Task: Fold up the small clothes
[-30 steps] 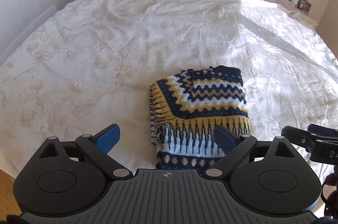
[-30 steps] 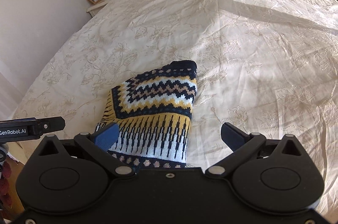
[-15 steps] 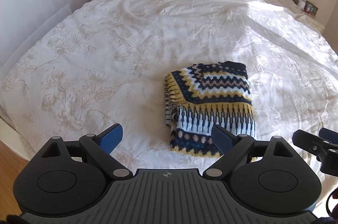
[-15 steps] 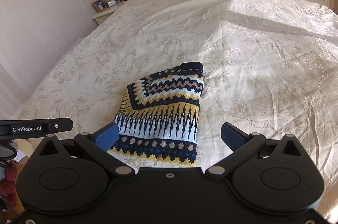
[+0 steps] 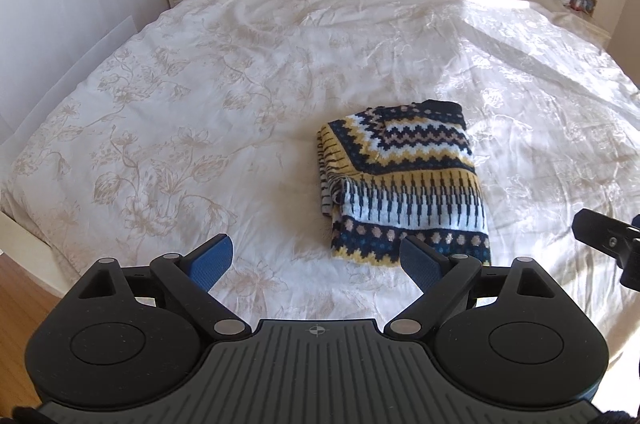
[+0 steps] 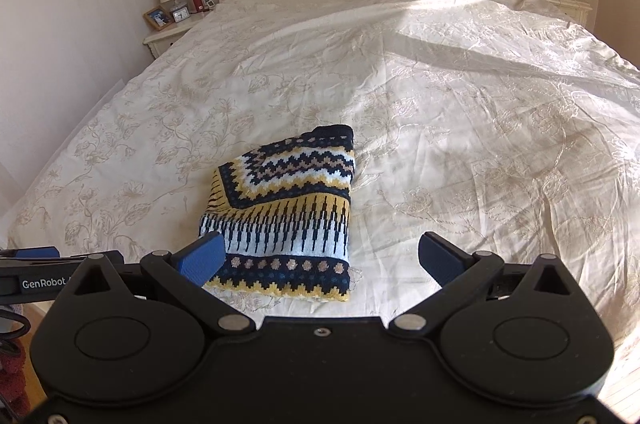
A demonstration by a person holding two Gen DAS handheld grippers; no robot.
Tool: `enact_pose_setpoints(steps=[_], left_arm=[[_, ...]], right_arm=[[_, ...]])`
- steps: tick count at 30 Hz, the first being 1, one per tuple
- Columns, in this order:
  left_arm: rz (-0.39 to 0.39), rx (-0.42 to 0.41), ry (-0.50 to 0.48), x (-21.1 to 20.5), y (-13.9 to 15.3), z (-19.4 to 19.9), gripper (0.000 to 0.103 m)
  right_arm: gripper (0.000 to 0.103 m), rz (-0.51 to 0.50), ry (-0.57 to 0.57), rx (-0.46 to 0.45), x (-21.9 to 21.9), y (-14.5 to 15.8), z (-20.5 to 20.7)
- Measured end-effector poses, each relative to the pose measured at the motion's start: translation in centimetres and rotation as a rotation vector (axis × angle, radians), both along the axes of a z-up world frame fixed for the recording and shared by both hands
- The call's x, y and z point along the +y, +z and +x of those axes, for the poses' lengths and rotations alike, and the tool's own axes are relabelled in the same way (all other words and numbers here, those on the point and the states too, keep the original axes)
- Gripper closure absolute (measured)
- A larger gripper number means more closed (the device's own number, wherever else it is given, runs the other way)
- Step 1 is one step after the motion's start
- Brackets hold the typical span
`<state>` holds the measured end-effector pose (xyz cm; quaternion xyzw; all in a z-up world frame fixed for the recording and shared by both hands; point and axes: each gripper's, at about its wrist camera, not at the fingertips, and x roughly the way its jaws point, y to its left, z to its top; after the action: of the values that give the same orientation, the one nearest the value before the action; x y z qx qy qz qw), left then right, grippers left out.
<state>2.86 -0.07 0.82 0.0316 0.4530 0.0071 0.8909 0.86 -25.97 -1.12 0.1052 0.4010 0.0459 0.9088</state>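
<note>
While both tools hang above the bed's foot, the left gripper point(image 5: 316, 260) and right gripper point(image 6: 320, 258) stand spread wide, holding nothing. Just beyond them the folded patterned sweater point(image 5: 404, 179) lies on the floral duvet point(image 5: 200, 83). Farther off, a nightstand point(image 6: 168, 37) carries what looks like a small clock.

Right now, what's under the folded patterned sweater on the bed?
The folded patterned sweater lies directly on the floral bedspread. Whatever sits beneath it or within its folds is covered, so I cannot tell.
</note>
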Motion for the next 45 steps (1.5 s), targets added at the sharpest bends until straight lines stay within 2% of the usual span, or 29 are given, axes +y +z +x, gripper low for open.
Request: enact_pose_setpoints(steps=[4, 32, 45], left_arm=[[-0.012, 0.012, -0.003, 0.0, -0.1, -0.5, 0.012], [-0.022, 0.082, -0.003, -0.5, -1.0, -1.6, 0.012], [-0.015, 0.086, -0.005, -0.8, -1.1, -1.6, 0.012]], right_arm=[[0.001, 0.057, 0.015, 0.038, -0.1, -0.4, -0.4], [0.001, 0.107, 0.020, 0.082, 0.1, -1.3, -2.1], [0.001, 0.117, 0.001, 0.084, -0.5, -1.4, -2.2]])
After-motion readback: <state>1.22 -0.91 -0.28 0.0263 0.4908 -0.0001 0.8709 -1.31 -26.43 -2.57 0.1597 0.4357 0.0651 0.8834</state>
